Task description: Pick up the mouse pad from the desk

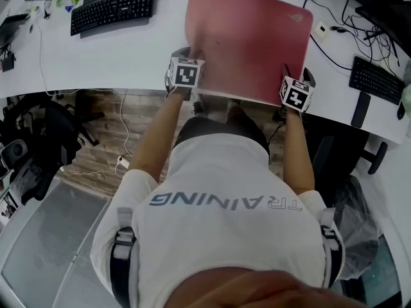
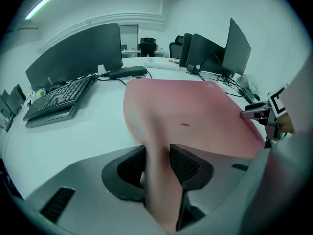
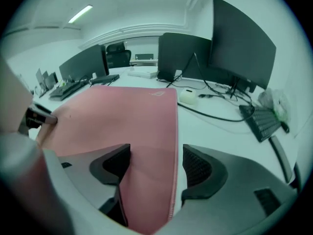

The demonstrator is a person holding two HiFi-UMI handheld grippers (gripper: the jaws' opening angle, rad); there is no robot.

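A large pink mouse pad [image 1: 247,43] lies on the white desk [image 1: 96,63], its near edge hanging slightly over the front of the desk. My left gripper [image 1: 187,69] is at the pad's near left corner. In the left gripper view that corner [image 2: 159,146] is bent up and pinched between the two pads of the left gripper [image 2: 157,163]. My right gripper [image 1: 297,88] is at the near right corner. In the right gripper view its jaws [image 3: 156,163] stand wide around the pad's edge [image 3: 146,170], with a gap on the right side.
A black keyboard [image 1: 112,8] lies at the far left of the desk, and another [image 1: 376,79] at the right among cables. Dark monitors [image 3: 239,43] and a white mouse [image 3: 188,97] stand behind the pad. A mesh chair [image 1: 38,236] is at the lower left.
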